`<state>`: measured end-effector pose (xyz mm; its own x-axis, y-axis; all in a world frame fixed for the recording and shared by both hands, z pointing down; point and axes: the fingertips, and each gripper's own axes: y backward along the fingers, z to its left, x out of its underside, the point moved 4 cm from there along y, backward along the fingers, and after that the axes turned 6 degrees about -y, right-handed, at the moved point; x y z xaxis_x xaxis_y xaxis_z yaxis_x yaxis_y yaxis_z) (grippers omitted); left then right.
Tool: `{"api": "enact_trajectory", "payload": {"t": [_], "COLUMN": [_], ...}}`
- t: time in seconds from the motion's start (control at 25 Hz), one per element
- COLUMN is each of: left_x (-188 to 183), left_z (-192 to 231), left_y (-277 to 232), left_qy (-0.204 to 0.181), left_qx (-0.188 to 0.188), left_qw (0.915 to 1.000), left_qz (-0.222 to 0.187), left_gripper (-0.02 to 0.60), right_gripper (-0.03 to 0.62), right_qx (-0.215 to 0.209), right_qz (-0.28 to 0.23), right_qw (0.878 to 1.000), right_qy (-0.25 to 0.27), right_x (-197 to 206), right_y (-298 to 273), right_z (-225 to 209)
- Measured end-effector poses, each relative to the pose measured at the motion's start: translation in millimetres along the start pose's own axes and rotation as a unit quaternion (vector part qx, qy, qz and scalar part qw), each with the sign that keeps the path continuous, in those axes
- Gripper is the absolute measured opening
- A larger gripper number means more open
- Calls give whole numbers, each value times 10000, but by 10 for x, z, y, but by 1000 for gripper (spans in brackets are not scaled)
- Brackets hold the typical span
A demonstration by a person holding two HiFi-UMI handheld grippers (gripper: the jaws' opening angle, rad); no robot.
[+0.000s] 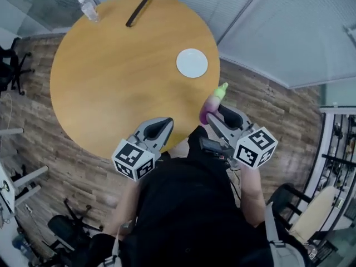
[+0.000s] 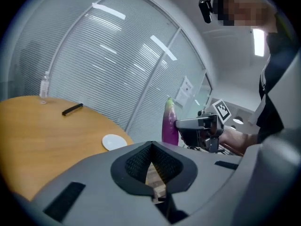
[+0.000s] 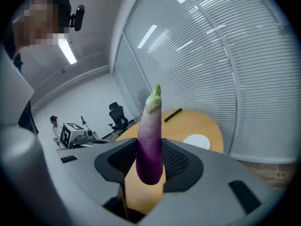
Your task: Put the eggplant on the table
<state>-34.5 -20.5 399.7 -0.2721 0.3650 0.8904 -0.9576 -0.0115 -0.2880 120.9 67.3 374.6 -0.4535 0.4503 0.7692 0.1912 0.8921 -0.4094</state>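
Observation:
A long purple eggplant [image 1: 212,102] with a green stem end stands upright between the jaws of my right gripper [image 1: 214,113], which is shut on its lower part. It hangs over the floor just off the right rim of the round wooden table [image 1: 111,77]. In the right gripper view the eggplant [image 3: 150,140] rises in front of the table [image 3: 188,124]. My left gripper [image 1: 163,124] hovers at the table's near rim, its fingertips meeting with nothing between them. In the left gripper view, the eggplant [image 2: 170,124] and the right gripper [image 2: 188,125] show to the right.
On the table lie a white plate [image 1: 192,63], a clear bottle [image 1: 88,9] and a black bar [image 1: 139,10] at the far side. Office chairs [image 1: 14,65] stand on the wood floor at the left. Walls of blinds run behind the table.

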Motion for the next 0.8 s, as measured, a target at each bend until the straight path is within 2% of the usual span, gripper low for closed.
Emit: {"api": "enact_trajectory", "payload": {"t": [0.16,0.36,0.52,0.8], "left_x": [-60,-127,-175,-70], "left_z": [135,51,35,-55], "left_y": [-32,-260,-438,-519], "left_qy": [445,519,691,983], "left_qx": [-671,-1283,-1805,-2625], "left_qw": [9963,9892,9787,9564], "left_qz": [-297,-480,-688,-817], "left_gripper": [11,11,11,11], "right_gripper": [170,170,170,170], "right_qx": [-533,-1152,-1629,-2136], "right_qz": [242,574,921,1606], "right_qw": [9973,9891,9779,9566], "right_qy": [453,710,930,1161], "right_x": [-374,-647,-735,-669], "right_y": [-268,-505,-661,-1027], "right_z": [-137,-381,-533,-789]}}
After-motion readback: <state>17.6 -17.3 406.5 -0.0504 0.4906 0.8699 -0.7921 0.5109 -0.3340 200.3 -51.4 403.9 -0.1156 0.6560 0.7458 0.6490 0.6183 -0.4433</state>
